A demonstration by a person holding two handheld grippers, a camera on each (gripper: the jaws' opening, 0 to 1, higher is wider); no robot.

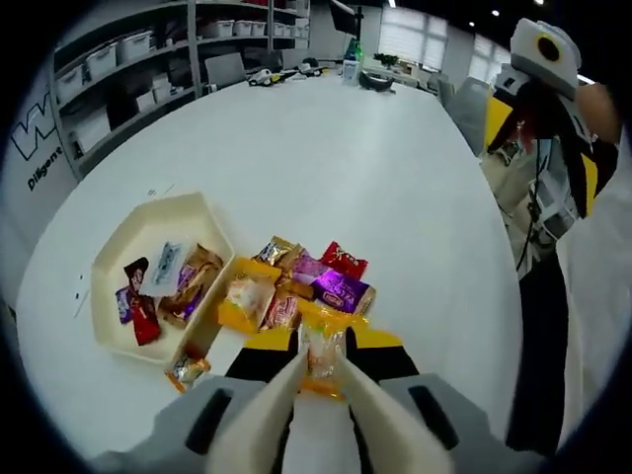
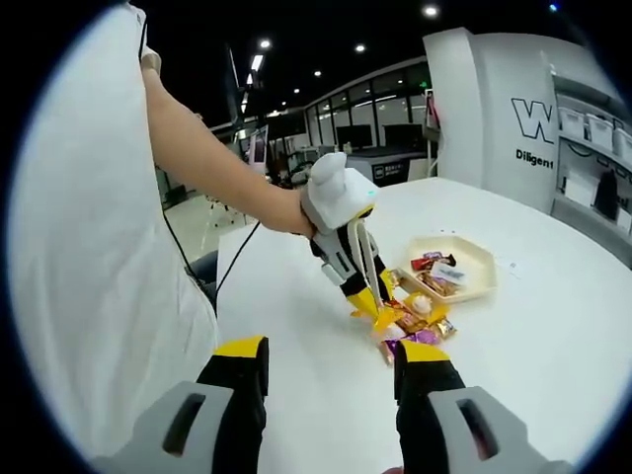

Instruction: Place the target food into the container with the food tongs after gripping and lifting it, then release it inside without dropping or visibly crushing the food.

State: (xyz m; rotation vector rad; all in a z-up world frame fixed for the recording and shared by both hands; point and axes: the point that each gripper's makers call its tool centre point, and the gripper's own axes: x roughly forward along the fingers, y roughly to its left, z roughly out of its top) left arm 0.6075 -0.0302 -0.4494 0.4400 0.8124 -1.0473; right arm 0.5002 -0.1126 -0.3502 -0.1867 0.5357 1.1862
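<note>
While the left gripper (image 1: 321, 370) holds the tongs (image 1: 314, 380) low over the snack pile (image 1: 296, 286), we see their two pale blades pinched on a small clear-wrapped snack (image 1: 323, 353) at the near edge of the pile, on the white table (image 1: 326, 158). So the left jaws are closed on the tongs, and the tongs in turn are closed on the snack. Whether it has left the table yet we cannot tell.

The container (image 1: 148, 232), a cream hexagonal tray, sits just beside the pile to the left in the left gripper view, and already holds a few wrapped pieces. In the right gripper view we see the same scene from across the table: the left gripper (image 2: 375, 308) reaching down to the pile (image 2: 410, 321), the tray (image 2: 474, 269) beyond it.

The right gripper (image 2: 331, 380) hangs well apart from all this, its jaws spread wide and holding nothing.

We judge the snack light and soft, its film wrapper slick and crinkly, likely to slide out if squeezed at a corner. We would keep the blades across the middle of the packet, with just enough pressure to hold and no more, since whatever is inside could crush. The carry to the tray is short, so a low, level lift should do.
</note>
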